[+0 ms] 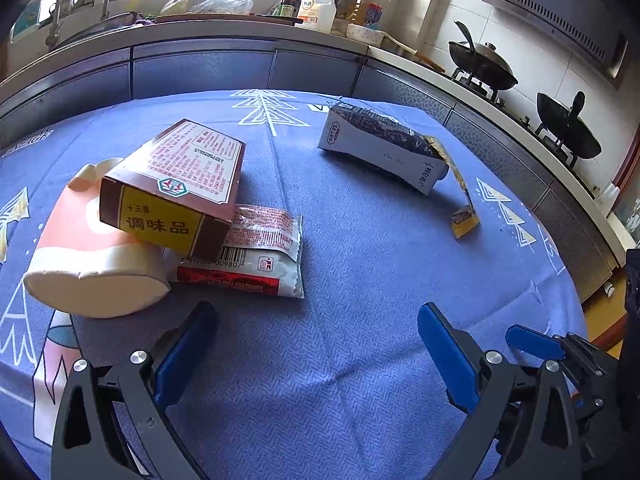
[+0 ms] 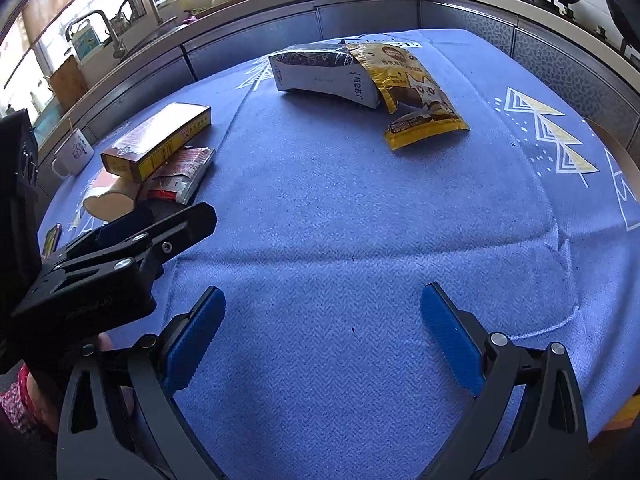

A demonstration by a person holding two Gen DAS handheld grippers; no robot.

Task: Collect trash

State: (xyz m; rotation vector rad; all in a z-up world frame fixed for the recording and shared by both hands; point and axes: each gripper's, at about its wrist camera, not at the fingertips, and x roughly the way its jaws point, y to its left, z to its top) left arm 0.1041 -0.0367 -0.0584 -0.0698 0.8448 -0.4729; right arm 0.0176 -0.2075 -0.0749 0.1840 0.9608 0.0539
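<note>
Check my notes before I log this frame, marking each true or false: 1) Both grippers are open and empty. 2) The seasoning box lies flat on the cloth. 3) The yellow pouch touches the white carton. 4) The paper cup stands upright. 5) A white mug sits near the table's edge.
1) True: the left gripper and the right gripper hold nothing, jaws spread.
2) False: the seasoning box rests tilted on the paper cup and the red-and-white sachet.
3) True: the yellow pouch lies against the white carton.
4) False: the paper cup lies on its side.
5) True: the white mug stands there.
</note>
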